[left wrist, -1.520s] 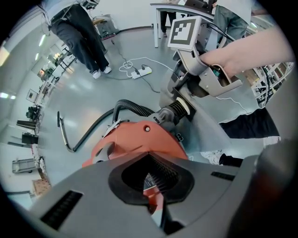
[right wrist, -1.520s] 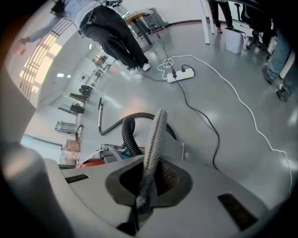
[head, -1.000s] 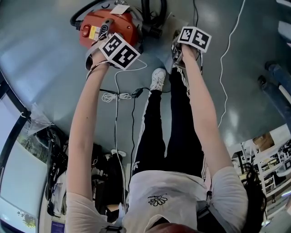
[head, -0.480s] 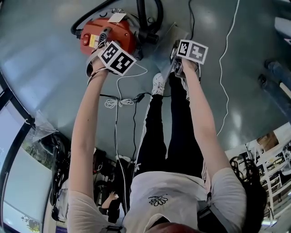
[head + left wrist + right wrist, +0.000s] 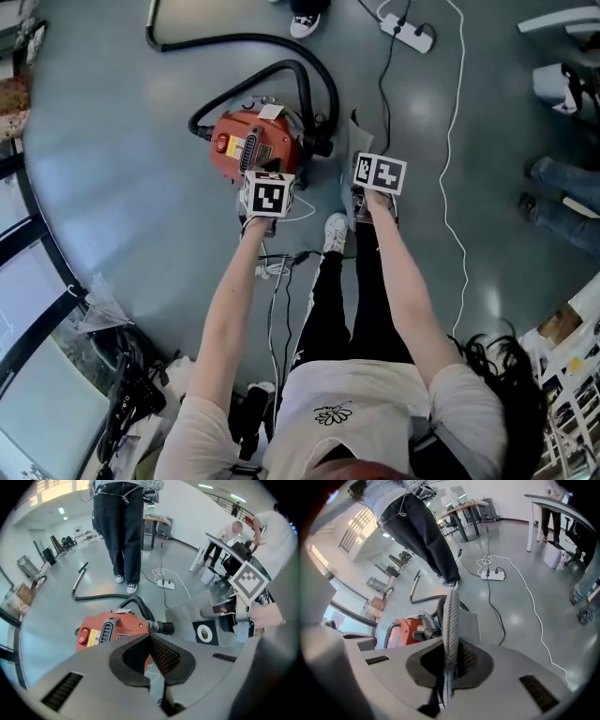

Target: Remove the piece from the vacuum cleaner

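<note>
Right gripper [image 5: 449,665] has lifted off the vacuum [image 5: 255,145] clamping the piece [image 5: 451,613]; left gripper [image 5: 151,651] is closed and empty. Looks removed.

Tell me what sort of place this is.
Probably an open-plan office or lab: a wide grey floor, a desk, and a power strip with trailing cables.

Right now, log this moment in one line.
left gripper: shut, empty | right gripper: shut on grey piece | vacuum cleaner: on floor

Glossy grey floor [image 5: 112,187] with red vacuum cleaner [image 5: 258,145], black hose [image 5: 234,38], white power strip [image 5: 407,32], trailing white cable [image 5: 443,159].
</note>
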